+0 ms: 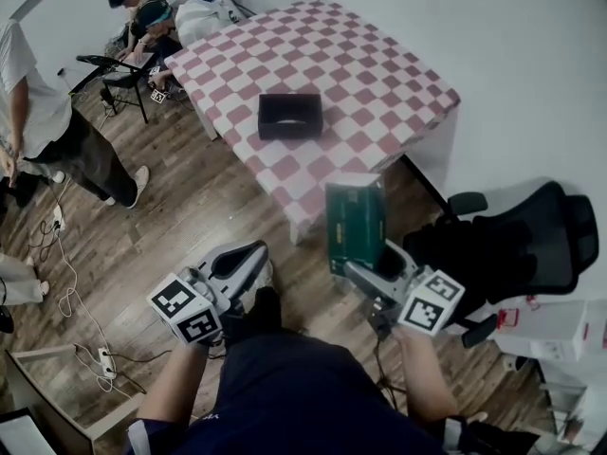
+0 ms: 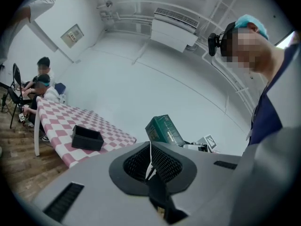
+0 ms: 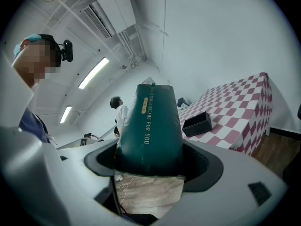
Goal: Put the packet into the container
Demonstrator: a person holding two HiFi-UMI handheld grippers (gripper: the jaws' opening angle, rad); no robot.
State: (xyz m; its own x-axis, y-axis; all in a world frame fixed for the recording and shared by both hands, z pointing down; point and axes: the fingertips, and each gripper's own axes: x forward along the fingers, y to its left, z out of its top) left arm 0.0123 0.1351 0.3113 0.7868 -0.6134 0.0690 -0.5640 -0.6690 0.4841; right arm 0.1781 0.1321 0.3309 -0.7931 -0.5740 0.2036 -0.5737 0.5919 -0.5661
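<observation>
A dark green packet (image 1: 356,224) with gold print stands upright in my right gripper (image 1: 368,271), which is shut on its lower end; the packet (image 3: 150,126) fills the middle of the right gripper view. It is held over the wooden floor, short of the table. The black open container (image 1: 290,116) sits on the red-and-white checked table (image 1: 379,83), and shows as the container (image 3: 197,124) and the container (image 2: 87,138) in both gripper views. My left gripper (image 1: 248,257) is shut with nothing in it, low at the left, tilted up; its view catches the packet (image 2: 164,131).
A black office chair (image 1: 517,245) stands right of me, with white boxes (image 1: 555,330) behind it. People sit and stand at the far left near a black folding chair (image 1: 119,74). Cables and a power strip (image 1: 104,363) lie on the floor at the left.
</observation>
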